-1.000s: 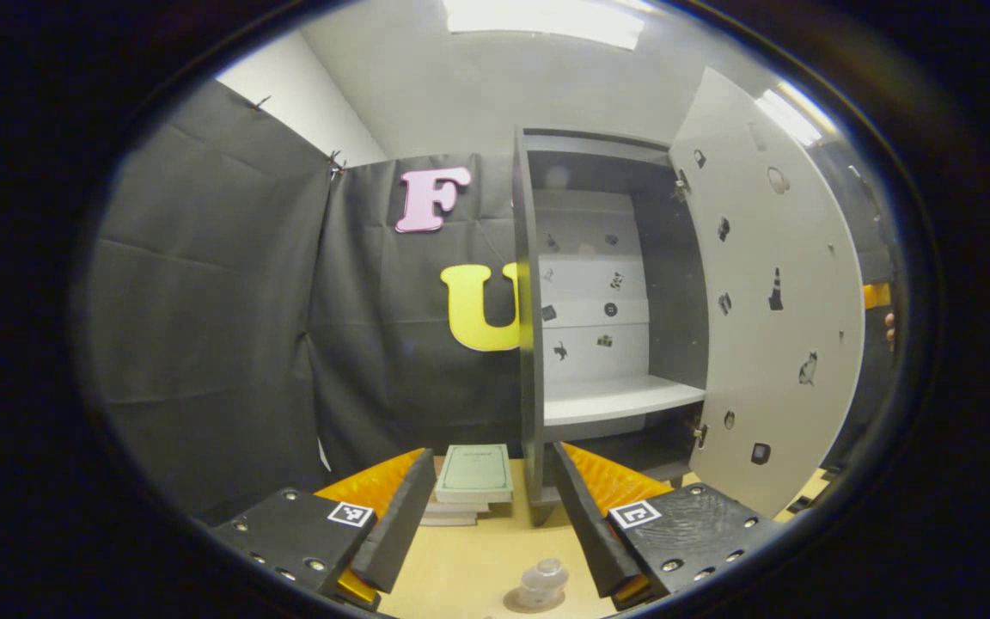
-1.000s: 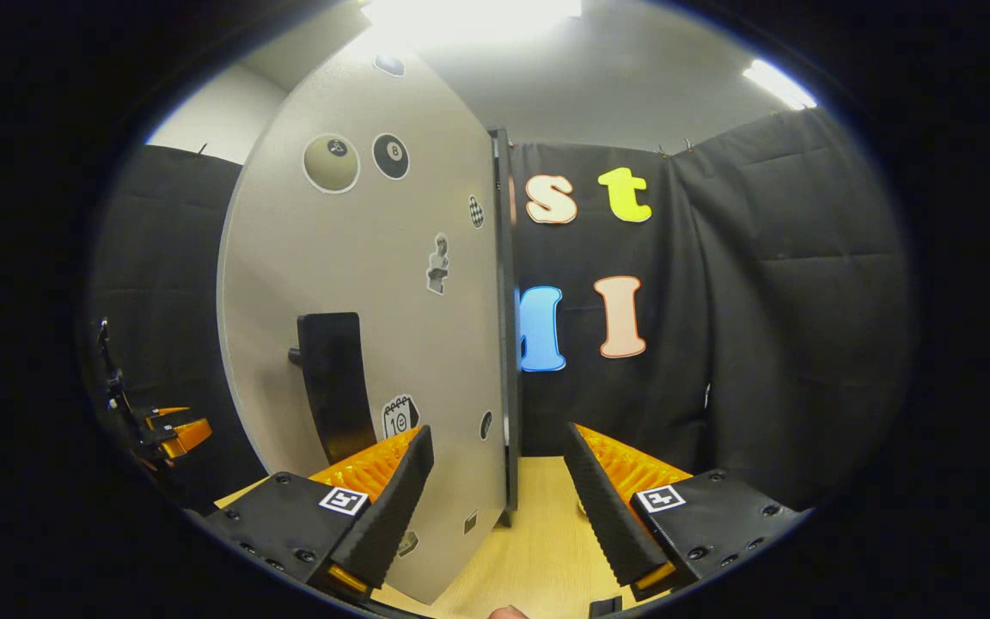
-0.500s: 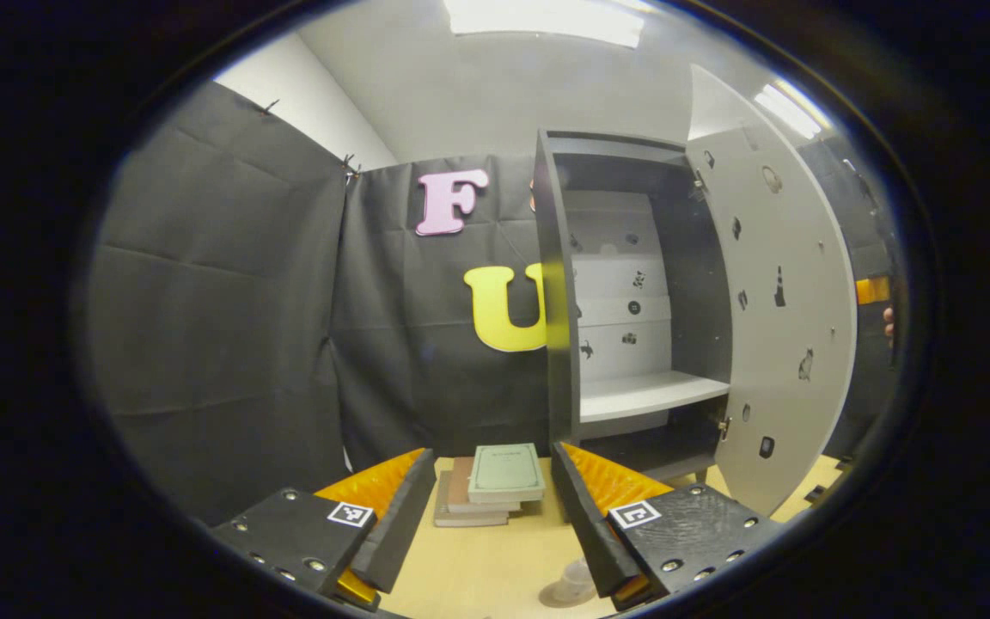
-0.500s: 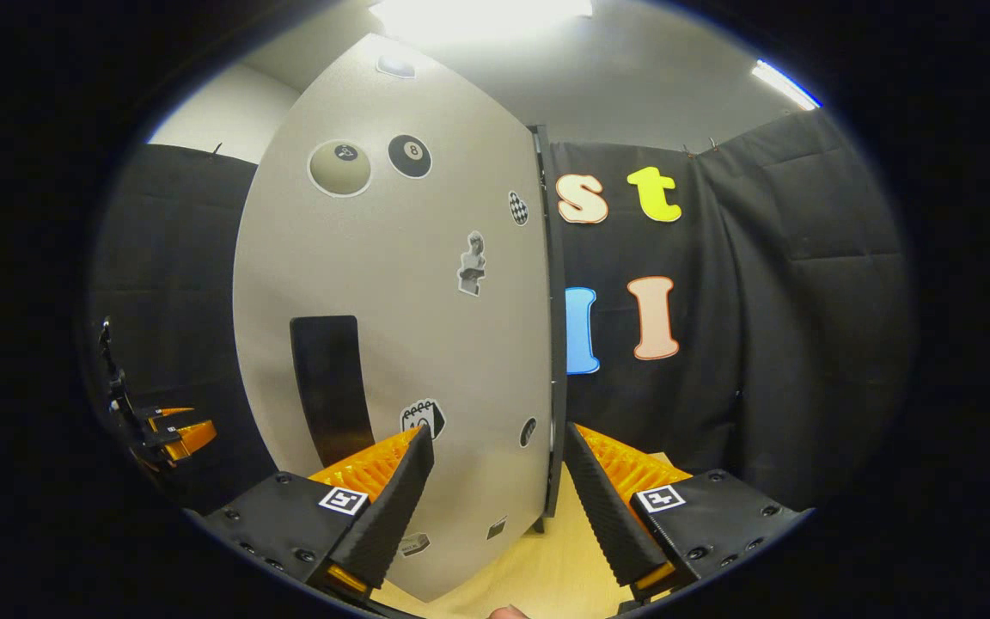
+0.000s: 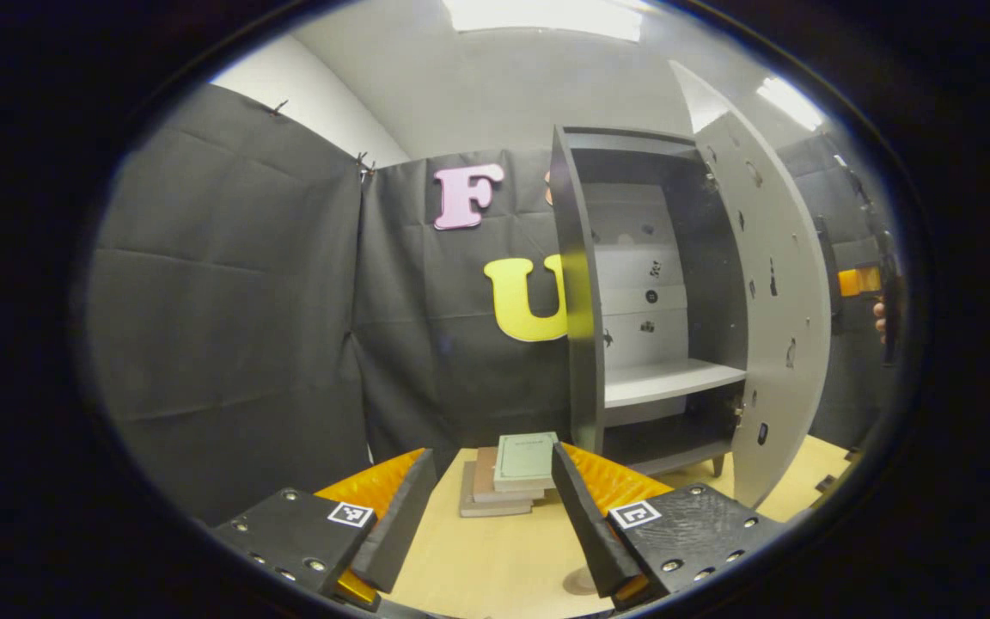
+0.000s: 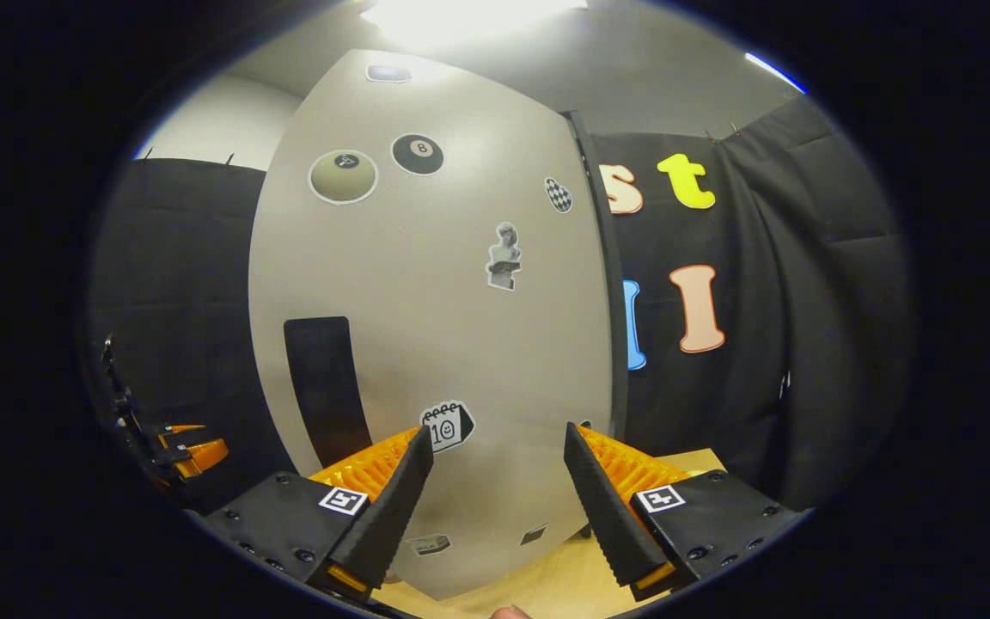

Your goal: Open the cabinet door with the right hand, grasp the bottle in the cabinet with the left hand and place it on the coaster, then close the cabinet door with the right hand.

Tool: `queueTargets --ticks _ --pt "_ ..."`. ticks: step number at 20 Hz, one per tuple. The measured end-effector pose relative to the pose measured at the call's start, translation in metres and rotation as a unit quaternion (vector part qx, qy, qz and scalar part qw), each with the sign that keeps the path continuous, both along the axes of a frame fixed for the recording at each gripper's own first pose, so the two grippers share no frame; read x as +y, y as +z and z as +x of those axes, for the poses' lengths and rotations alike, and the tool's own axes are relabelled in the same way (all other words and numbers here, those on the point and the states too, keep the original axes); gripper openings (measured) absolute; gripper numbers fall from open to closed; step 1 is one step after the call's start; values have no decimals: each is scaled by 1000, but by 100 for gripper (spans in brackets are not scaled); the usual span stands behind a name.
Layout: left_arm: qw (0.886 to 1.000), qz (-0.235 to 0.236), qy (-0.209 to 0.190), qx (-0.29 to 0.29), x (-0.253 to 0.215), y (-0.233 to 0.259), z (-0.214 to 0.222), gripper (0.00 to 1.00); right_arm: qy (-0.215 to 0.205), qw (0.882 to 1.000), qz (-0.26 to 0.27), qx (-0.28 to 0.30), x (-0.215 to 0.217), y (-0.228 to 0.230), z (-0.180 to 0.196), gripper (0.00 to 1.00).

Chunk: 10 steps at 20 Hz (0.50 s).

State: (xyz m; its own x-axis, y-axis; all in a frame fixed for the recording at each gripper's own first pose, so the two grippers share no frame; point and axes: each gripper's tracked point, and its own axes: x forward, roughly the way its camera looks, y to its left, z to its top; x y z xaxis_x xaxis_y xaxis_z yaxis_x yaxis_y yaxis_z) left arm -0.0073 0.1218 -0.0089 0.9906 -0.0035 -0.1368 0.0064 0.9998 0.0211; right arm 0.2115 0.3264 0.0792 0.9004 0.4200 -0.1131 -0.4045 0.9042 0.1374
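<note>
Grey door [image 6: 426, 327]: my right gripper [image 6: 495, 499] spread, facing its outer face — black handle [image 6: 326, 387] just left.
Left view: my left gripper [image 5: 486, 507] spread; cabinet [image 5: 658, 301] interior, coaster [image 5: 581, 582] edge, books [image 5: 512, 471].
Bottle: can't tell.

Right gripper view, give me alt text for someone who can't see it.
The open right gripper faces the outside of a grey cabinet door covered in stickers, with a black handle at lower left. The other gripper shows far left, above a wooden table.
</note>
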Motion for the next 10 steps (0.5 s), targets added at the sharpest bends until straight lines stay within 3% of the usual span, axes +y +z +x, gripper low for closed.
queueTargets --ticks 10 --pt "999 -6 44 13 38 -9 -27 82 50 998 23 -11 70 6 36 98"
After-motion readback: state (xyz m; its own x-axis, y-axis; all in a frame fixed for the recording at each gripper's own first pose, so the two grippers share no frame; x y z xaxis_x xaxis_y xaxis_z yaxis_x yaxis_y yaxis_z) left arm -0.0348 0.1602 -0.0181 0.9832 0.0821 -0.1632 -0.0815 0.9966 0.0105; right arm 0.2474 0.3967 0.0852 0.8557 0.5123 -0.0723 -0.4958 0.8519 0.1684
